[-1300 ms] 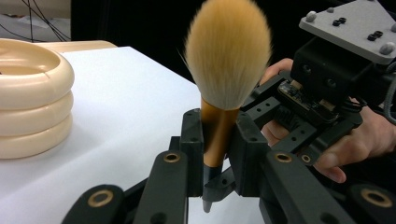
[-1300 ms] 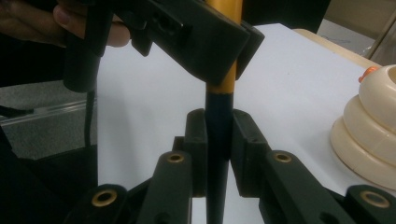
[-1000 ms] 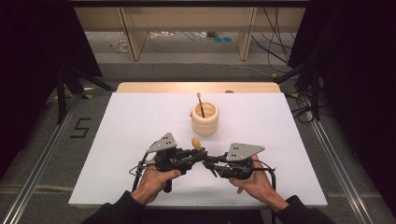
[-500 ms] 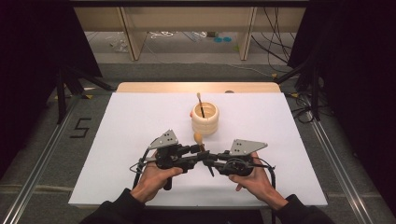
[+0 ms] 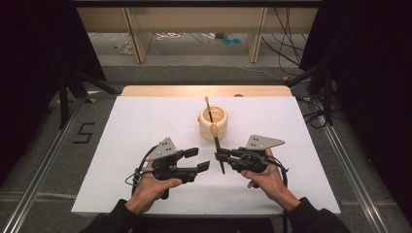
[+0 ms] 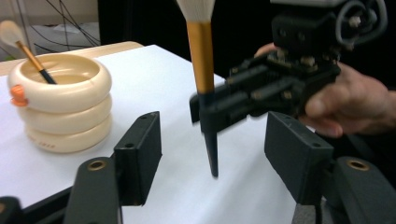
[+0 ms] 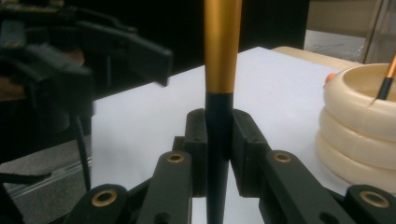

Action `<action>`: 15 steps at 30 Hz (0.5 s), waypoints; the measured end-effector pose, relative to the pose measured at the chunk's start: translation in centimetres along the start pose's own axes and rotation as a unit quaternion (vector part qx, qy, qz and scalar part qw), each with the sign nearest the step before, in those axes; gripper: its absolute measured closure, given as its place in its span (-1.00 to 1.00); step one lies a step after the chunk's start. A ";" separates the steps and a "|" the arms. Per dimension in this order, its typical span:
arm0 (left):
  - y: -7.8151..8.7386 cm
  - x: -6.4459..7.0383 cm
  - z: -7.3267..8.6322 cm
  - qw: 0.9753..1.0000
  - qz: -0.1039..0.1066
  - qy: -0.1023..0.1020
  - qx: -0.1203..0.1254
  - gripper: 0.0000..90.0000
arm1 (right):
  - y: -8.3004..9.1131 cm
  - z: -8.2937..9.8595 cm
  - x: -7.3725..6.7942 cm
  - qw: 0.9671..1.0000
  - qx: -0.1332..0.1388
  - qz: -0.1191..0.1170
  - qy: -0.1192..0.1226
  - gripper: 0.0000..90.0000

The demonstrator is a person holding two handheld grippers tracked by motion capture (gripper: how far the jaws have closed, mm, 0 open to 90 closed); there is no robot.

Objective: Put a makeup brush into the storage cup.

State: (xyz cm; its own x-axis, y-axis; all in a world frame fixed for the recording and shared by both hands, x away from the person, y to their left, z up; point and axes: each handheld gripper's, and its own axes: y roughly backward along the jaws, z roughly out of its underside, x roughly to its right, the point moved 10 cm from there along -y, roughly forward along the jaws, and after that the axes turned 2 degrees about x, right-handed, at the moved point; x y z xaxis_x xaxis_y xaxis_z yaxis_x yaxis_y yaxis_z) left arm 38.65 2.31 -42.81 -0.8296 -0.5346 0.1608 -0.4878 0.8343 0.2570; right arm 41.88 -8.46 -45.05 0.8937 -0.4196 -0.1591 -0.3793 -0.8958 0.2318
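Because your right gripper (image 5: 219,156) pinches the makeup brush (image 5: 215,141) only at the thin black lower end of its handle, with the gold shaft and pale bristle head rising upright above the jaws, the long top-heavy part could swing or slide if your grip eases or your wrist rolls. In the right gripper view the jaws press against both sides of the dark handle, with the tapered tip pointing down below them. Your left gripper (image 5: 200,159) sits just beside it over the white table (image 5: 121,136), jaws spread apart and holding nothing, so a quick move inward could knock the brush's tip. The cream ringed holder (image 5: 213,122) stands near, beyond the brush, and already has a second brush (image 5: 208,108) leaning inside; coming in at a tilt could catch its rim, tip it, or clash with that leaning handle
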 end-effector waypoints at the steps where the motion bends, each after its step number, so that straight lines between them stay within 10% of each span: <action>1: 0.2 -0.1 0.2 1.000 -0.003 -0.003 -0.001 -0.22 | 0.1 -0.1 0.2 1.000 -0.004 0.002 -0.006 0.74; 4: 0.7 -0.8 0.5 0.999 -0.008 -0.038 -0.005 -0.29 | 0.0 -0.5 0.8 1.000 0.004 0.009 -0.011 0.74; 7: 1.4 -1.1 1.3 0.999 -0.030 -0.032 -0.013 -0.34 | 0.1 -0.7 1.5 1.000 -0.001 0.018 -0.011 0.74; 8: 1.5 -0.6 1.7 0.999 -0.037 0.011 -0.013 -0.36 | 0.1 -0.8 1.5 1.000 -0.001 0.019 -0.013 0.74; 15: 2.3 -1.5 3.1 0.997 -0.074 -0.010 -0.027 -0.51 | -0.2 -1.6 2.5 1.000 0.008 0.028 -0.011 0.74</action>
State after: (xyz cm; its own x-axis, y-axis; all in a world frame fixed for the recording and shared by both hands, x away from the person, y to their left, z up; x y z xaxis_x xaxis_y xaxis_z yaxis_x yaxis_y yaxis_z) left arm 37.95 5.49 -45.45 -0.7554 -0.6480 0.0980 -0.5904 0.7377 0.3274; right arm 44.57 -9.12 -43.98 0.8657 -0.4714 -0.1683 -0.4318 -0.8734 0.2251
